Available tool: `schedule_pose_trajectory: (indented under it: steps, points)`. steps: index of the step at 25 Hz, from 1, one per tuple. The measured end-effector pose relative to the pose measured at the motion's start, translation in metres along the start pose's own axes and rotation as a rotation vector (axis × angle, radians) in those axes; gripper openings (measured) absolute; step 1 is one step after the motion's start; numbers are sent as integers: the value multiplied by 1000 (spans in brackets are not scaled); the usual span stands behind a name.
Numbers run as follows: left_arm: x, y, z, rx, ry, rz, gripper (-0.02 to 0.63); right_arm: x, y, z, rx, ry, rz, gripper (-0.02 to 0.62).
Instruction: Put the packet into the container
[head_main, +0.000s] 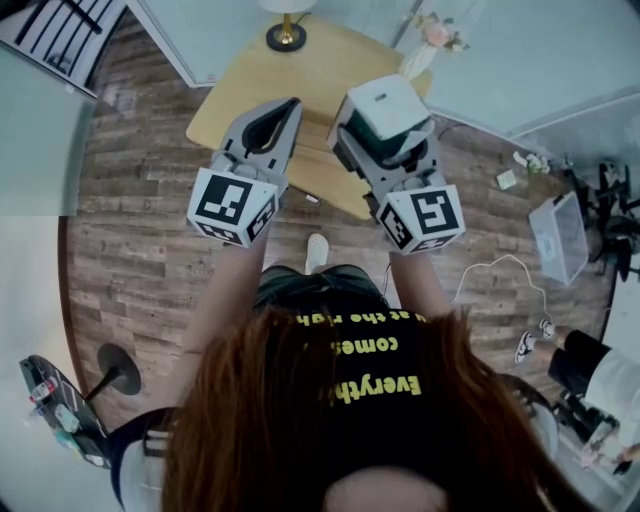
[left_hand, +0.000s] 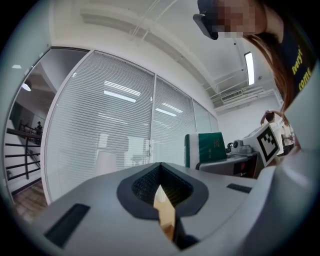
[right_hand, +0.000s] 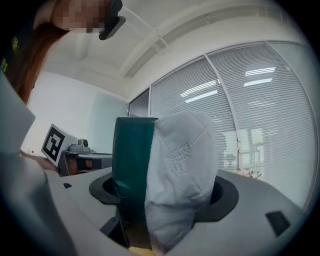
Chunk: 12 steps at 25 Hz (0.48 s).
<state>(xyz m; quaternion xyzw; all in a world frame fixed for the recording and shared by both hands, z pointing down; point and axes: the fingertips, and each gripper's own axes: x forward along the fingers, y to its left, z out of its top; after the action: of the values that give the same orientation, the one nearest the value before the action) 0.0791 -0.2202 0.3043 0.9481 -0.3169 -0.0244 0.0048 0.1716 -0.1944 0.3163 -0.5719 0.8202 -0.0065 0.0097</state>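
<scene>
My right gripper (head_main: 392, 142) is shut on the packet (head_main: 383, 102), a dark green pack with a white quilted tissue side. It fills the right gripper view as the packet (right_hand: 165, 165), standing upright between the jaws. My left gripper (head_main: 291, 104) is shut with nothing in it, its tips meeting in a point beside the right one. In the left gripper view, the left gripper (left_hand: 160, 170) points up at window blinds, and the packet (left_hand: 209, 148) shows to the right. Both grippers are held up above a wooden table (head_main: 230, 100). I see no container on the table.
A lamp base (head_main: 286, 38) stands at the table's far edge and a vase of flowers (head_main: 428, 42) at its far right corner. On the wood floor to the right lie a clear plastic box (head_main: 560, 236), a white cable (head_main: 500, 265) and small items. Glass walls with blinds surround the area.
</scene>
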Motion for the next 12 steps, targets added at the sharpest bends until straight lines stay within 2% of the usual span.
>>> schedule_pose_trajectory:
  steps: [6,12]
  points:
    - [15,10,-5,-2,13,19,0,13,-13,-2,9,10,13,399]
    - [23,19,-3,17,1,0,0,19,-17,2,-1,-1,-26,399]
